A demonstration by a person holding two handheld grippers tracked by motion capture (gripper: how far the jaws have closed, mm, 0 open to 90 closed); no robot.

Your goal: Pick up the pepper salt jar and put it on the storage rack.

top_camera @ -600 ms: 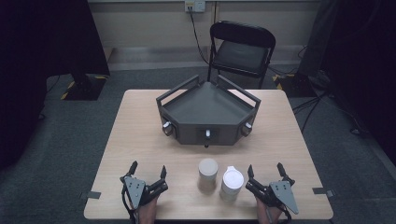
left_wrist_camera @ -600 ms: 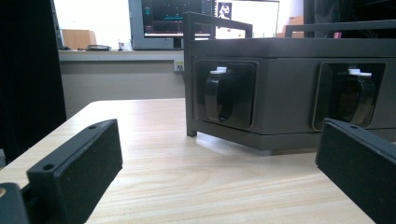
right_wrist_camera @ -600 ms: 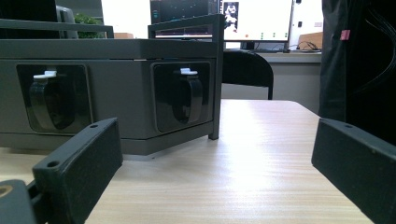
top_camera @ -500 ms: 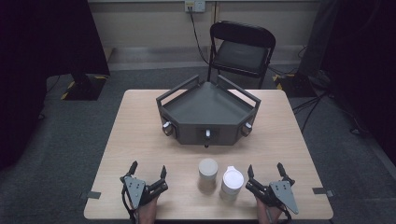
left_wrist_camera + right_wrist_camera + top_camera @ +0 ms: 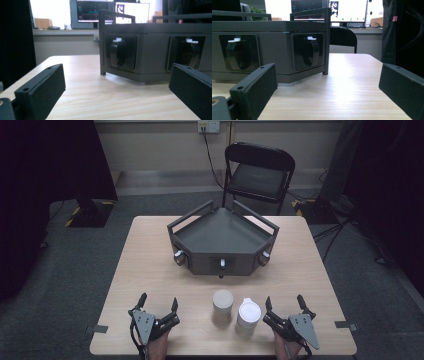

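Observation:
Two cups stand near the table's front edge: a beige cup (image 5: pixel 222 306) and, right of it, a white cup with a white lid (image 5: pixel 248 315). My left gripper (image 5: pixel 158 303) rests on the table left of the beige cup, jaws wide open and empty. To the right of the white cup lies my right gripper (image 5: pixel 284 303), also open with nothing between its jaws. In both gripper views the black jaws frame bare wood. A dark grey angular box (image 5: pixel 222 240) with round knobs on its front faces sits mid-table; its face (image 5: pixel 155 52) (image 5: pixel 272 50) is ahead of each gripper.
A black folding chair (image 5: pixel 260 172) stands behind the wooden table (image 5: pixel 145 265). A wall socket with a cable sits on the back wall. Dark curtains hang at both sides. Monitors (image 5: pixel 95 11) glow in the background of the gripper views.

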